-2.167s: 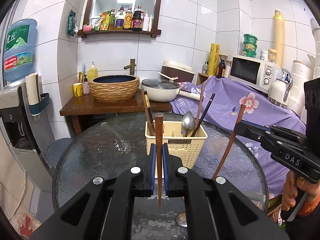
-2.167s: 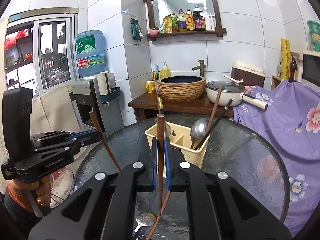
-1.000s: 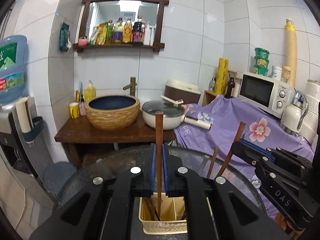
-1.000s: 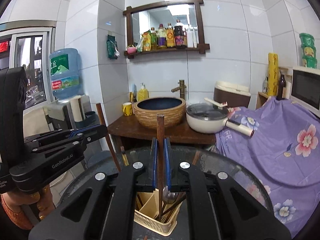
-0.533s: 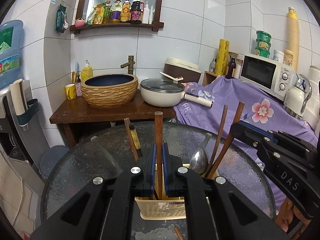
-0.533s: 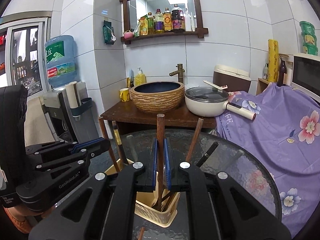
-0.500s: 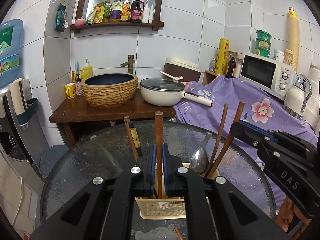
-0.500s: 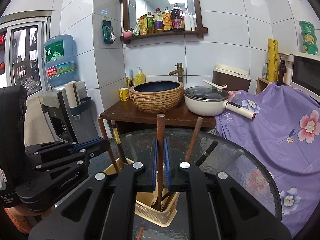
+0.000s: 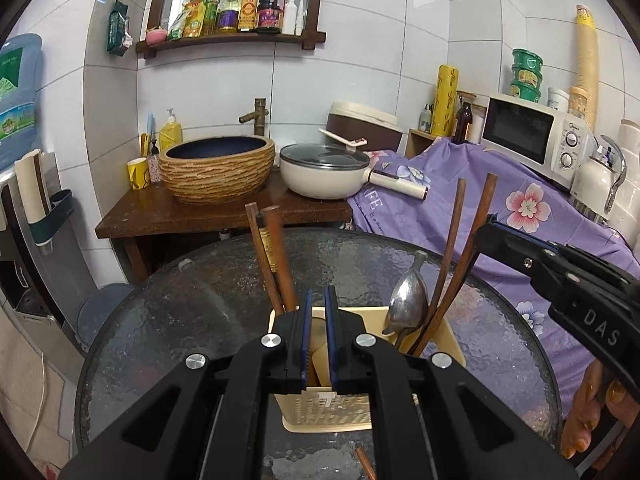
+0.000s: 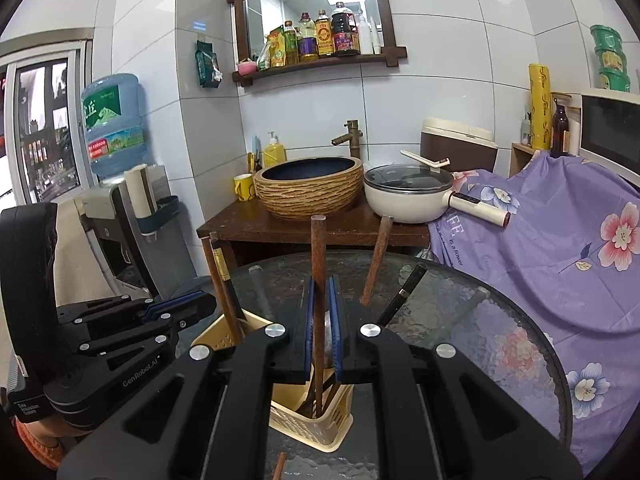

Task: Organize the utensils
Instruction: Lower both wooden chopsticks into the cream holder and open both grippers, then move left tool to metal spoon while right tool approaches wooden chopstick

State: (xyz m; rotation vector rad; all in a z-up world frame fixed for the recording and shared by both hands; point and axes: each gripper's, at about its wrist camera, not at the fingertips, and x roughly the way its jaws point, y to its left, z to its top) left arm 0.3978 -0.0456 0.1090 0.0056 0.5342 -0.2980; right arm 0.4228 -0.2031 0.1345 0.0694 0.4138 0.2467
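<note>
With the left fingers (image 9: 306, 320) released and the right fingers (image 10: 332, 312) clenched on a chopstick (image 10: 318, 240), the basket (image 10: 312, 424) could be toppled by a skewed drop.

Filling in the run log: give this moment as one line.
left gripper opening, empty | blurred chopstick leaning in holder | right gripper opening, upright chopstick between jaws, tip in holder

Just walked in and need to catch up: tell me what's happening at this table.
A person holding a gripper in each hand is loading chopsticks into the cream utensil holder on the glass table. The left gripper is opening with nothing between its pads; a blurred chopstick leans free in the holder just beyond it. The right gripper has an upright chopstick between its pads, its lower end inside the holder beside a spoon.
</note>
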